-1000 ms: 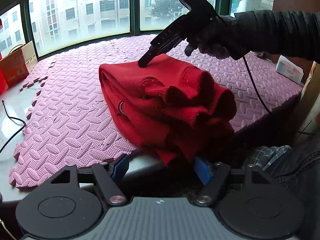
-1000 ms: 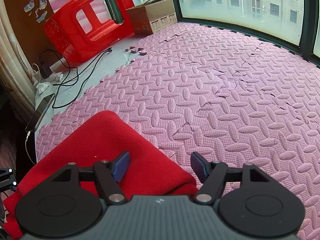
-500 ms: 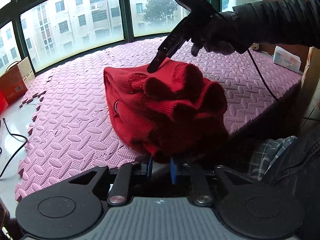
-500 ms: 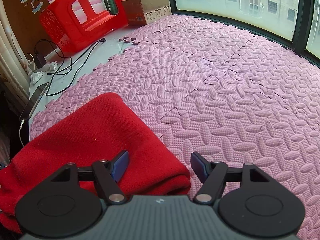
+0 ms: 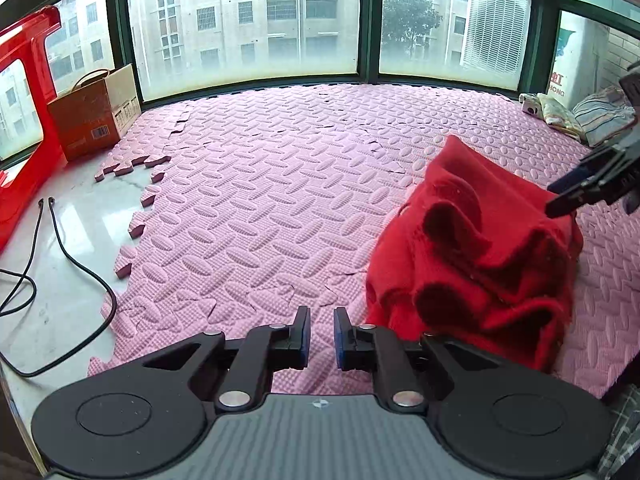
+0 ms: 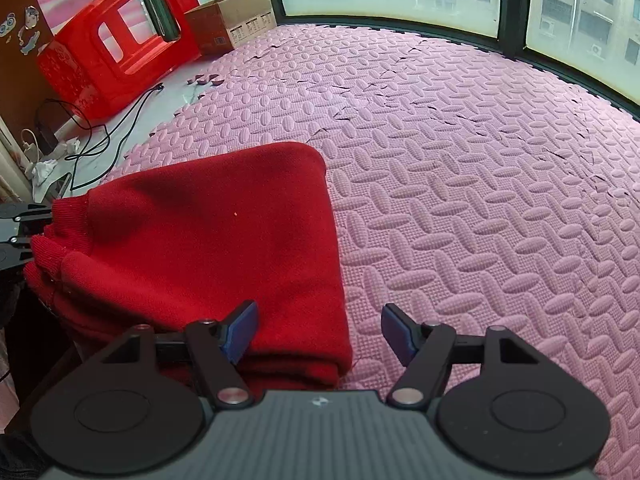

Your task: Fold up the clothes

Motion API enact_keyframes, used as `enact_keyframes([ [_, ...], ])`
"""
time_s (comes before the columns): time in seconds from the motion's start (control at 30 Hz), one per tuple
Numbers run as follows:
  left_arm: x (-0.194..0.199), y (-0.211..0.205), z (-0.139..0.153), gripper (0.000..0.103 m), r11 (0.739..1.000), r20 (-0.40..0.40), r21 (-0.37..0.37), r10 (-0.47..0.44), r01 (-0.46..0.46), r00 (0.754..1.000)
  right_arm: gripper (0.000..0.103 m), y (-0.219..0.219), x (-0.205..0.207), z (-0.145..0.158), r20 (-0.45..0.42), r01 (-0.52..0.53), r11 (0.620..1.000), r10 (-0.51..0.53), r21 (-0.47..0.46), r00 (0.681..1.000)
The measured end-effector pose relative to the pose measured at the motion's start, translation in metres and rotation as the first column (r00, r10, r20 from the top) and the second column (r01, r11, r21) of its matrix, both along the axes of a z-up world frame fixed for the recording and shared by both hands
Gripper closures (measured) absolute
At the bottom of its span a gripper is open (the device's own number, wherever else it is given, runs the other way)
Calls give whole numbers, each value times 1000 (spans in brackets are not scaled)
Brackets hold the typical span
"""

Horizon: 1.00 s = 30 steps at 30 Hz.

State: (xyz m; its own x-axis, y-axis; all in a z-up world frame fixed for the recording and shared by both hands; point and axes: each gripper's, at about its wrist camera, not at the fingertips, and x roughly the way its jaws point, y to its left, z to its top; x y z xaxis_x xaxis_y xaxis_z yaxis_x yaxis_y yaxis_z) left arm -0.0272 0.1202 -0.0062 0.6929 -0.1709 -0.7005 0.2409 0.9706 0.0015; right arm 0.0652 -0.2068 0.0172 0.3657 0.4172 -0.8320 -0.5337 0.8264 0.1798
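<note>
Knitwear dominates both views: a folded red knitted sweater (image 5: 476, 256) lies on a pink interlocking foam mat (image 5: 280, 208) embossed with raised oval ridges. From the left wrist camera the garment sits to the right of the left gripper (image 5: 320, 338), its ribbed cuffs and hems bunched in soft, rounded rolls on the near side. The left gripper's jaws are closing, a narrow gap between the blue pads, and nothing but bare mat shows between them; the sweater lies just beside the right finger, apart from the pads.

In the right wrist view the sweater (image 6: 208, 240) shows a smooth, flat top with a squared far corner and stacked layers at its near edge. The right gripper (image 6: 318, 330) hangs with jaws spread wide: the left blue pad over the cloth, the right one over the mat. Whether the left pad touches the fabric is hard to judge; it seems to hover.

At the far left, on glossy pale floor, stand a red moulded plastic stool (image 6: 116, 48) with cut-out windows and a brown cardboard box (image 5: 94, 114). Thin black cables (image 5: 60, 240) loop beside the mat's toothed edge.
</note>
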Motion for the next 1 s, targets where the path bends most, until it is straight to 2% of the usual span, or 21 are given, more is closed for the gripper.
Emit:
enact_keyframes([
  [0.1, 14, 6, 5, 90, 1000, 2, -7, 24, -24, 1000, 34, -2, -16, 1, -10, 30, 1000, -30, 8, 999],
  [0.17, 15, 14, 15, 89, 997, 3, -54, 60, -60, 998, 34, -4, -25, -1, -15, 35, 999, -34, 15, 999],
  [0.3, 5, 21, 49, 89, 986, 73, -114, 134, -125, 988, 35, -5, -32, 2, 0, 51, 998, -52, 29, 999],
  [0.43, -15, 4, 87, 89, 975, 156, -217, 79, -43, 985, 38, 6, -43, 16, 139, 17, 1000, -16, -3, 990],
  [0.5, -18, -11, 95, 89, 969, 169, -247, 20, 23, 985, 42, 13, -49, 23, 195, -14, 1000, 13, 1, 981],
  [0.6, -11, -31, 91, 89, 947, 130, -307, -55, 93, 990, 45, 33, -58, 32, 227, -114, 992, 99, 54, 969],
  [0.7, 0, -46, 78, 89, 949, 87, -299, -81, 103, 993, 52, 53, -63, 32, 211, -190, 974, 161, 123, 964],
  [0.8, 6, -52, 68, 89, 949, 46, -302, -80, 90, 996, 62, 72, -65, 30, 204, -229, 959, 194, 168, 960],
  [0.87, 4, -51, 63, 89, 951, 38, -300, -70, 78, 997, 72, 81, -66, 26, 193, -249, 951, 213, 186, 958],
  [1.0, -3, -41, 51, 89, 951, 8, -307, -41, 41, 999, 77, 96, -81, 14, 191, -312, 936, 280, 163, 941],
])
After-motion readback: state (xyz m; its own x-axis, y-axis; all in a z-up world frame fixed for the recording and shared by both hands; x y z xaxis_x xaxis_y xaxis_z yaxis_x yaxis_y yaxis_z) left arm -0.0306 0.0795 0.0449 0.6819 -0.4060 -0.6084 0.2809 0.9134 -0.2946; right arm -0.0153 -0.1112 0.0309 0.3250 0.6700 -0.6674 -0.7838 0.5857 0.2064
